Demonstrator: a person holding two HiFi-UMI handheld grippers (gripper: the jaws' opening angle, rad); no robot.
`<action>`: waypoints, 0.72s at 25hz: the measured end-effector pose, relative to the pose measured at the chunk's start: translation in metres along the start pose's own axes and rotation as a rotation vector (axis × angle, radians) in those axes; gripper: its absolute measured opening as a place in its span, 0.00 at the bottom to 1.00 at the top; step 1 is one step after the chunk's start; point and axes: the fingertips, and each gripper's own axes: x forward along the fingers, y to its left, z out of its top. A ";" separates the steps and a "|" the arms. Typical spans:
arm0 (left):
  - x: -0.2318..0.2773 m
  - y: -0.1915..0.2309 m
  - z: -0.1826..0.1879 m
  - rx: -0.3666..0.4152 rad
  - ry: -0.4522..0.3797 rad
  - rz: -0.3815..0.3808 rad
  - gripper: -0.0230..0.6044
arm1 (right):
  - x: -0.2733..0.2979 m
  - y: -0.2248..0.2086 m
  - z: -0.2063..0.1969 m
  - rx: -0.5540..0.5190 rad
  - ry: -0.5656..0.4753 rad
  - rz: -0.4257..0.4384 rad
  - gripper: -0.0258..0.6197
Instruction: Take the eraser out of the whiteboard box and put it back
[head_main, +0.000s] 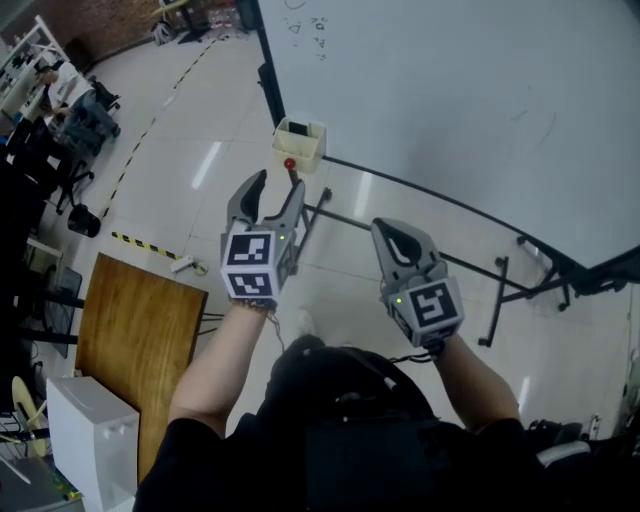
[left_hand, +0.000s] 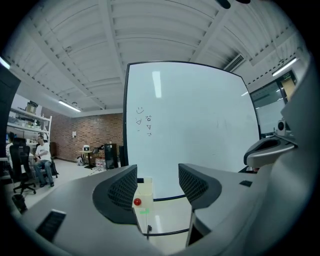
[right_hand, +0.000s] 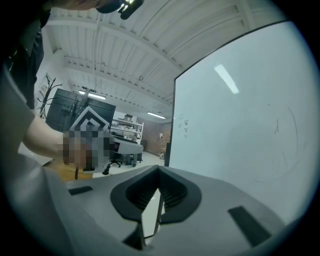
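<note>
A small cream whiteboard box (head_main: 300, 146) hangs at the lower left corner of the whiteboard (head_main: 450, 90). A dark eraser (head_main: 298, 128) shows in its open top, and a red knob (head_main: 289, 164) sits just under it. My left gripper (head_main: 268, 192) is open and empty, held in the air short of the box and pointing at it. In the left gripper view the box (left_hand: 144, 190) and the knob (left_hand: 137, 202) appear between the spread jaws of the left gripper (left_hand: 157, 186). My right gripper (head_main: 402, 240) is shut on nothing, beside the left one, facing the board (right_hand: 240, 130).
The whiteboard's black stand legs (head_main: 500, 290) spread over the glossy floor below the grippers. A wooden table (head_main: 140, 340) and a white cabinet (head_main: 90, 430) stand at the left. Striped floor tape (head_main: 145, 245) and office chairs (head_main: 85, 115) lie further left. A seated person (left_hand: 42, 152) is far off.
</note>
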 end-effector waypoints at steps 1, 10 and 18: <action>-0.008 -0.003 0.001 -0.001 -0.001 -0.001 0.44 | -0.004 0.005 0.002 0.001 -0.004 0.005 0.08; -0.075 -0.010 0.015 -0.012 -0.047 -0.042 0.44 | -0.020 0.055 0.021 -0.028 -0.039 0.023 0.08; -0.138 0.001 0.010 -0.022 -0.049 -0.137 0.40 | -0.029 0.121 0.040 -0.025 -0.048 -0.019 0.08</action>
